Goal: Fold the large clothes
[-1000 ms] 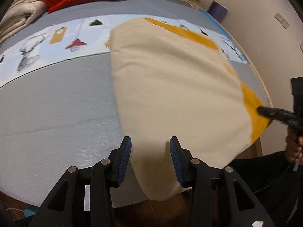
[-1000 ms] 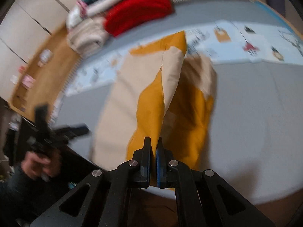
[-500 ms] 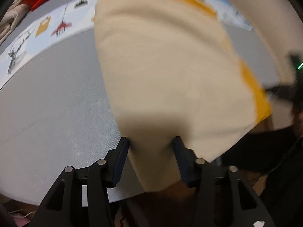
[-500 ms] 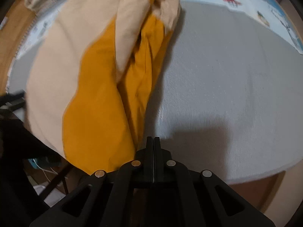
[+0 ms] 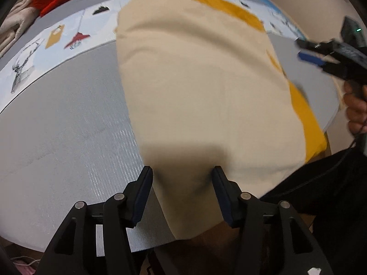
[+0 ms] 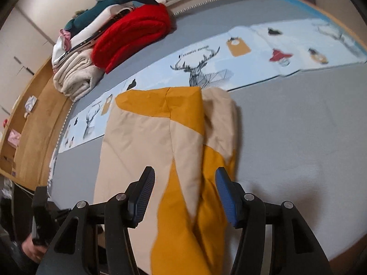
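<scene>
The left gripper (image 5: 182,183) has just been opening; its jaws stand apart over the cream and yellow cloth (image 5: 201,96), not pinching it. The right gripper (image 6: 183,183) has just sprung open too, cloth loose between its jaws. The cloth lies on the grey bed (image 6: 298,137). Only the right view shows the whole pile of folded clothes (image 6: 110,45).

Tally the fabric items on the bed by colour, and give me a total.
Cream and mustard-yellow garment being folded: 1
Red fleece folded blanket: 1
Cream folded knit blanket: 1
White folded cloth with a dark strap: 1
Dark teal plush or cloth at the top of the pile: 1
Light blue printed deer runner: 1
Total: 6
</scene>
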